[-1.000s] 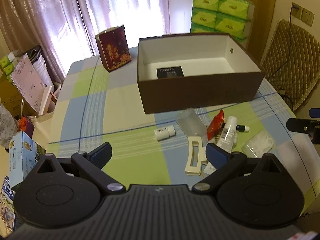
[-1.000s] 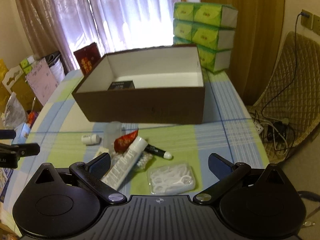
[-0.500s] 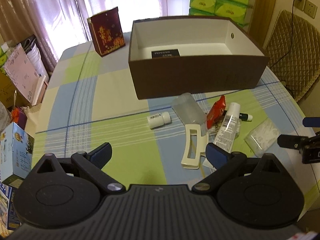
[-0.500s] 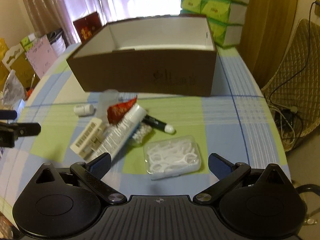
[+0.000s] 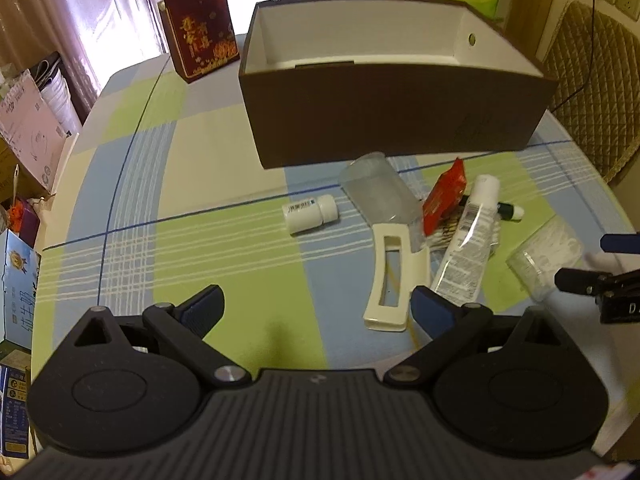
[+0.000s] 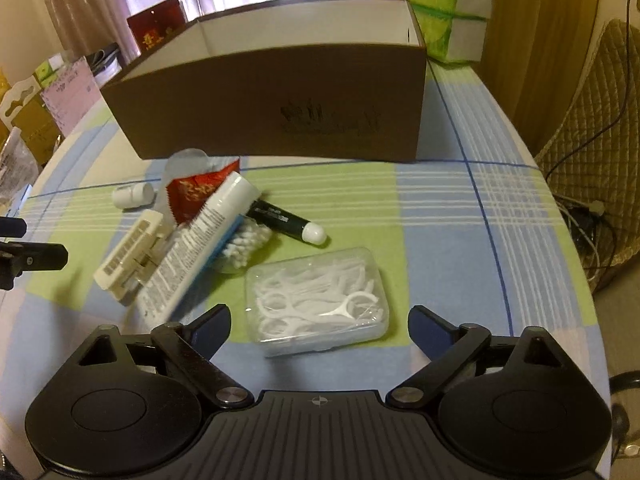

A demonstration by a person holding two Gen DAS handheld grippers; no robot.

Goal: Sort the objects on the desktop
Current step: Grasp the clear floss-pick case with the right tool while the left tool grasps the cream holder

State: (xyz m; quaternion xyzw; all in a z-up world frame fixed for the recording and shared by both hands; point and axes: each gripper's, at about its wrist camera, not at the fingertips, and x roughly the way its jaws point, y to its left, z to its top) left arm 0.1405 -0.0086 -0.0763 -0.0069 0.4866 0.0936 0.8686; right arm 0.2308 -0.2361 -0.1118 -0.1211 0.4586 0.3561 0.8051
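Observation:
A loose pile lies in front of the open brown box (image 5: 400, 120): a small white bottle (image 5: 310, 214), a clear plastic cup (image 5: 380, 196), a red packet (image 5: 446, 196), a white tube (image 5: 468, 248), a black pen with a white cap (image 6: 286, 220) and a cream hair clip (image 5: 390, 276). My left gripper (image 5: 316, 297) is open over bare cloth, with the clip beside its right finger. A clear floss-pick box (image 6: 318, 300) lies between the fingers of my right gripper (image 6: 319, 317). Those jaws are closing, and the pads stand clear of the box.
The checked tablecloth (image 5: 180, 184) covers a round table whose edge curves close on the right. A dark red gift carton (image 5: 198, 28) stands at the back left. Green tissue packs (image 6: 440, 8) are behind the brown box. A quilted chair (image 6: 592, 140) is to the right.
Both grippers have sunk toward the table, so the pile looks larger and nearer. The floss-pick box now sits between the right fingers, which have narrowed slightly.

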